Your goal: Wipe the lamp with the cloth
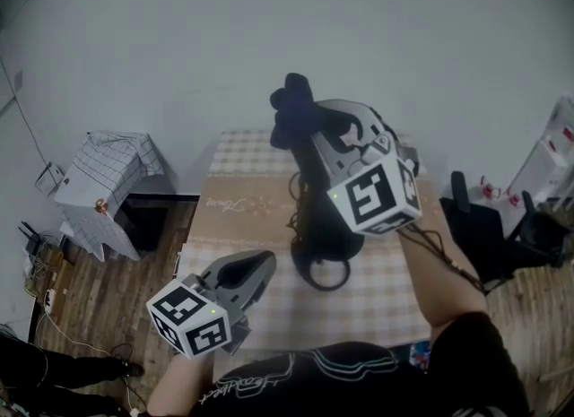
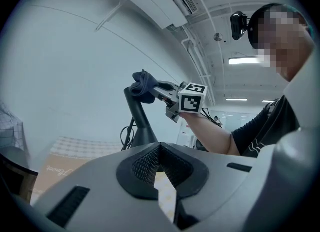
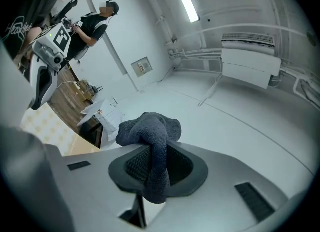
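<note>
Closest to my head camera, the right gripper with its marker cube is covering much of the black desk lamp, so I am seeing only the lamp's stem and round base, which is sitting near the middle of the checked beige tablecloth. In the right gripper view the tongs are clamping a dark blue-grey knitted cloth, its soft bunched end bulging beyond the ribbed black pads. In the left gripper view that cloth is pressing against the top of the lamp's slim matte stem.

The left gripper is hovering over the table's near left edge, well apart from the lamp. Its jaws are meeting at the tips with nothing between them.

A white grid-patterned cover is draping something boxy on the wooden plank floor off the table's left edge. A black chair is standing off the right edge.
</note>
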Action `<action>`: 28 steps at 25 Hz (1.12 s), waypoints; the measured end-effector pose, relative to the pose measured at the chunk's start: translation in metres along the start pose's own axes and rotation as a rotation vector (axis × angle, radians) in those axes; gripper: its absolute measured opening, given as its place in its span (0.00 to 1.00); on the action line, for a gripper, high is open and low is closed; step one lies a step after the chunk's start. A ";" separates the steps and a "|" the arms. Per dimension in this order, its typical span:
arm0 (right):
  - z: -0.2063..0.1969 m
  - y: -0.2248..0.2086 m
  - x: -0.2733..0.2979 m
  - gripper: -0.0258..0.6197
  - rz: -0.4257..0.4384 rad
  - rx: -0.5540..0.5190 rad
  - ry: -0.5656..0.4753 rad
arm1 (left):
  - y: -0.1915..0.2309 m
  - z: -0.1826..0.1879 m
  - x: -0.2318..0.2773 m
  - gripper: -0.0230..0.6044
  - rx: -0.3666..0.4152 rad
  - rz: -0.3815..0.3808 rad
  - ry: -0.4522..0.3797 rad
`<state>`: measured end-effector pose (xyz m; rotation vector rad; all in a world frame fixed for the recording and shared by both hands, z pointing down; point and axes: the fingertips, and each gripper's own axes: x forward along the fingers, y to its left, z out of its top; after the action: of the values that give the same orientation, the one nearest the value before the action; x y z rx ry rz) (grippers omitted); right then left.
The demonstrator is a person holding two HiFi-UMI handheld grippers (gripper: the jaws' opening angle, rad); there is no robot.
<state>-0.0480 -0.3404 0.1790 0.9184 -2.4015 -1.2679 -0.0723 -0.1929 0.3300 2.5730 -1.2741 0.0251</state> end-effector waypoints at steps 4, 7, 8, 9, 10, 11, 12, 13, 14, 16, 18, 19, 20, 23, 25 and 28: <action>-0.016 0.010 0.004 0.13 0.031 0.049 0.017 | 0.005 -0.005 0.003 0.03 -0.010 0.000 0.016; -0.025 0.019 0.004 0.13 0.043 0.065 0.033 | 0.005 -0.010 0.009 0.03 -0.005 -0.018 0.034; -0.028 0.023 0.004 0.13 0.046 0.069 0.037 | 0.005 -0.013 0.010 0.03 -0.009 -0.021 0.040; -0.031 0.026 0.004 0.13 0.049 0.073 0.042 | 0.006 -0.016 0.011 0.03 -0.015 -0.024 0.046; -0.034 0.030 0.004 0.13 0.052 0.076 0.046 | 0.007 -0.019 0.013 0.03 -0.020 -0.029 0.051; -0.037 0.033 0.004 0.13 0.053 0.079 0.051 | 0.008 -0.021 0.014 0.03 -0.025 -0.034 0.055; -0.040 0.035 0.004 0.13 0.054 0.084 0.056 | 0.008 -0.022 0.016 0.03 -0.029 -0.040 0.057; -0.043 0.037 0.004 0.13 0.056 0.093 0.064 | 0.008 -0.023 0.017 0.03 -0.030 -0.047 0.058; -0.046 0.039 0.003 0.13 0.060 0.105 0.073 | 0.008 -0.023 0.018 0.03 -0.032 -0.053 0.059; -0.049 0.043 -0.001 0.13 0.064 0.117 0.090 | 0.005 -0.025 0.020 0.03 -0.035 -0.066 0.061; -0.050 0.046 -0.004 0.13 0.059 0.100 0.101 | 0.002 -0.026 0.022 0.03 -0.033 -0.083 0.064; -0.051 0.048 -0.006 0.13 0.056 0.088 0.105 | 0.000 -0.027 0.024 0.03 -0.032 -0.091 0.066; -0.051 0.050 -0.007 0.13 0.055 0.077 0.109 | -0.002 -0.028 0.025 0.03 -0.028 -0.099 0.067; -0.055 0.059 -0.013 0.13 0.062 0.059 0.130 | -0.005 -0.030 0.025 0.03 -0.024 -0.113 0.068; -0.058 0.065 -0.018 0.13 0.065 0.056 0.143 | -0.004 -0.032 0.023 0.03 -0.032 -0.110 0.067; -0.062 0.075 -0.025 0.13 0.072 0.055 0.162 | -0.003 -0.037 0.020 0.03 -0.049 -0.104 0.070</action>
<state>-0.0278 -0.3326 0.2767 0.9045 -2.3307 -1.0640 -0.0543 -0.1980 0.3673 2.5689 -1.1019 0.0617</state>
